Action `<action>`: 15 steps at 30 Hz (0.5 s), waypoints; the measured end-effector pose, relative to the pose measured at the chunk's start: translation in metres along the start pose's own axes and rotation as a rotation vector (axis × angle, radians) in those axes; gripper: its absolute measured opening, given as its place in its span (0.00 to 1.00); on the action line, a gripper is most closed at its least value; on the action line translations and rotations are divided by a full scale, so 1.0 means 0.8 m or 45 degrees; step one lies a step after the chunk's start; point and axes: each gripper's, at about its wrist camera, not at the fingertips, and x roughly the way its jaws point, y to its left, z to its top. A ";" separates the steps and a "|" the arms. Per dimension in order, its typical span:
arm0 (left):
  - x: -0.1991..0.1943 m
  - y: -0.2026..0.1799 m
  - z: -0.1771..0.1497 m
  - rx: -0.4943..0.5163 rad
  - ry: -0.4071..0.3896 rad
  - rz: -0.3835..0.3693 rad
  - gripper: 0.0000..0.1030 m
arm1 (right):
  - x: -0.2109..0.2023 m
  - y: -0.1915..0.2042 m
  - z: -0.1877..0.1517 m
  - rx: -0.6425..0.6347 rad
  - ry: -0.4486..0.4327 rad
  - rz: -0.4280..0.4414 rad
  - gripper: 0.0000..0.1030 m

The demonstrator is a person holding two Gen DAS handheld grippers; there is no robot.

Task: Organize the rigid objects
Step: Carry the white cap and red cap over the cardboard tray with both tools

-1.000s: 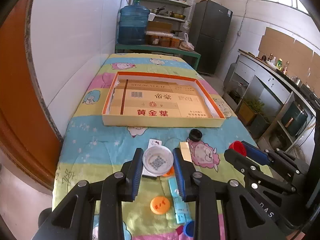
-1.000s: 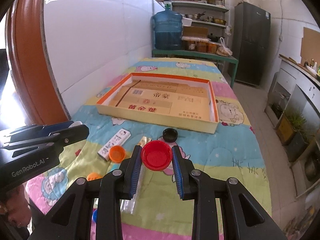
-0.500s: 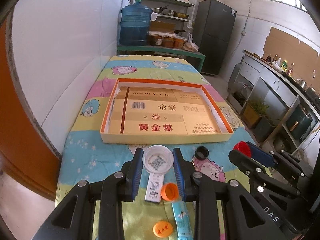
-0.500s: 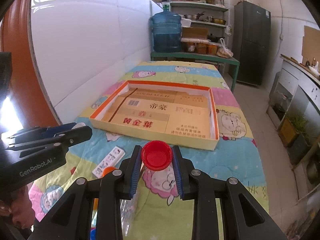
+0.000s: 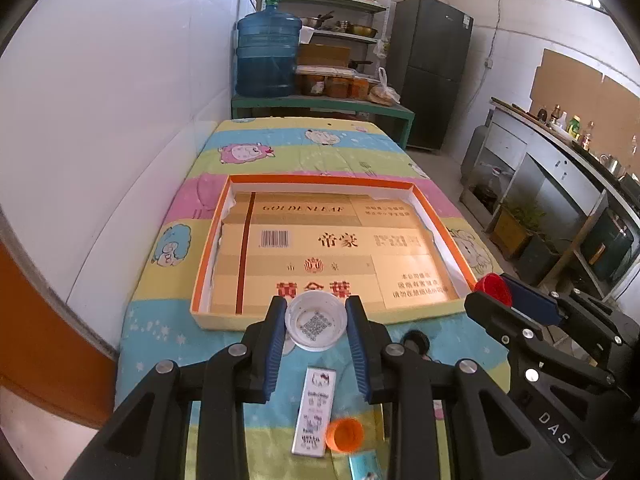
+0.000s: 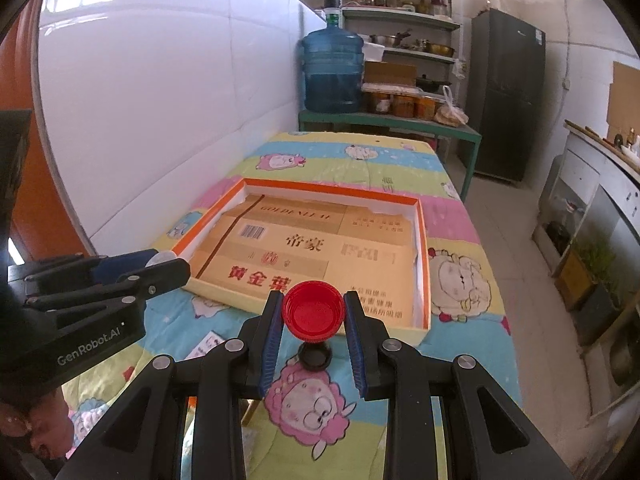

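Note:
My left gripper (image 5: 316, 326) is shut on a white bottle cap (image 5: 316, 326) with a printed code inside, held over the near wall of the shallow orange-rimmed box (image 5: 440, 216). My right gripper (image 6: 313, 316) is shut on a red bottle cap (image 6: 313, 316), hovering at the near wall of the same box (image 6: 422, 240). Flattened gold cardboard lines the box floor. The right gripper (image 5: 494, 286) also shows at the right of the left wrist view, and the left gripper (image 6: 160, 266) at the left of the right wrist view.
On the cartoon-print cloth lie a black cap (image 6: 315, 357), an orange cap (image 5: 345, 435), a white flat remote-like item (image 5: 314, 416) and a blue packet (image 5: 366, 466). A white tiled wall runs along the left. A water jug (image 5: 268, 54) and shelves stand beyond the table's far end.
Both grippers have travelled forward over the table toward the box, each keeping its cap. The loose items on the cloth have slid toward the bottom of the views.

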 end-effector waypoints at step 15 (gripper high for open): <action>0.049 0.003 0.027 0.019 0.026 0.052 0.30 | 0.048 -0.028 0.034 -0.008 0.028 0.015 0.30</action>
